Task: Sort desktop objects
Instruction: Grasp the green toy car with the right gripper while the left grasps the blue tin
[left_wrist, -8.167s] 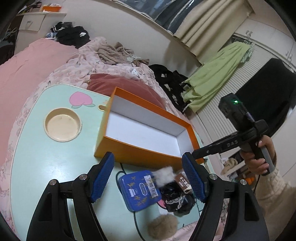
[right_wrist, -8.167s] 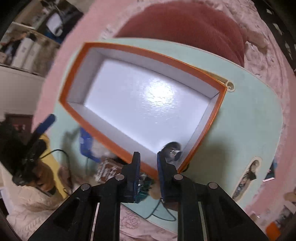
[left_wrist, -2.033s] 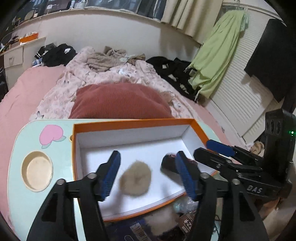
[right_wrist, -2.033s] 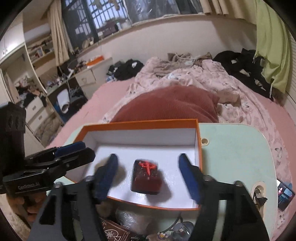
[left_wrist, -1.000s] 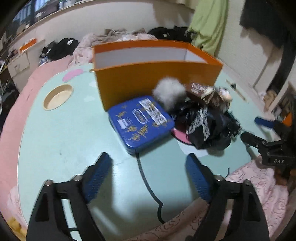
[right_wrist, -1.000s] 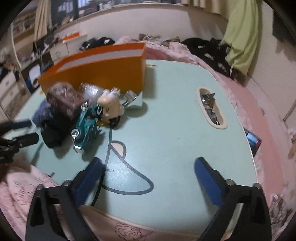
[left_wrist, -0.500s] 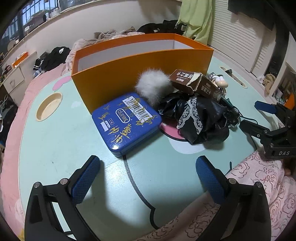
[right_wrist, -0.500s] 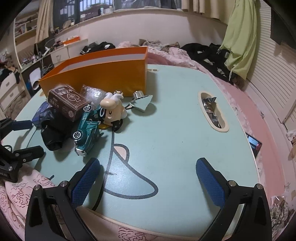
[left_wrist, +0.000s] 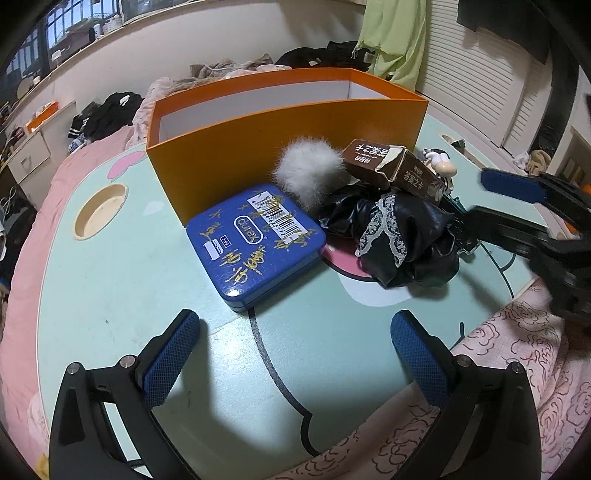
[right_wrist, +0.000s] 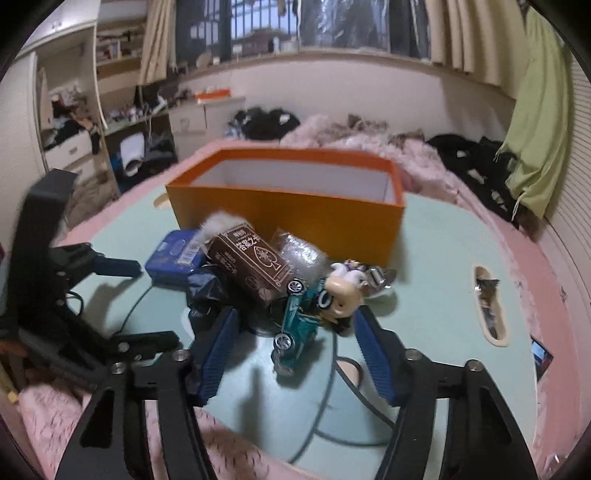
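Observation:
An orange box (left_wrist: 288, 122) with a white inside stands on the mint table (left_wrist: 110, 280); it also shows in the right wrist view (right_wrist: 295, 206). In front of it lie a blue tin (left_wrist: 255, 240), a white fur ball (left_wrist: 310, 173), a brown carton (left_wrist: 391, 170), black lace cloth (left_wrist: 399, 236), and in the right wrist view a teal toy car (right_wrist: 295, 325) with a cartoon figure (right_wrist: 340, 295). My left gripper (left_wrist: 295, 354) is open and empty, short of the tin. My right gripper (right_wrist: 299, 358) is open, its fingers on either side of the toy car.
A round cup recess (left_wrist: 99, 210) is at the table's left. An oval slot (right_wrist: 487, 306) with foil is at the right. A crinkled clear wrapper (right_wrist: 299, 254) lies by the box. A bed with clothes lies behind. Pink rose fabric (left_wrist: 517, 369) lines the near edge.
Both grippers left the box and dropped low in front of the pile. In the last half second the right gripper swung left and closed in around the toy car, its jaws narrower.

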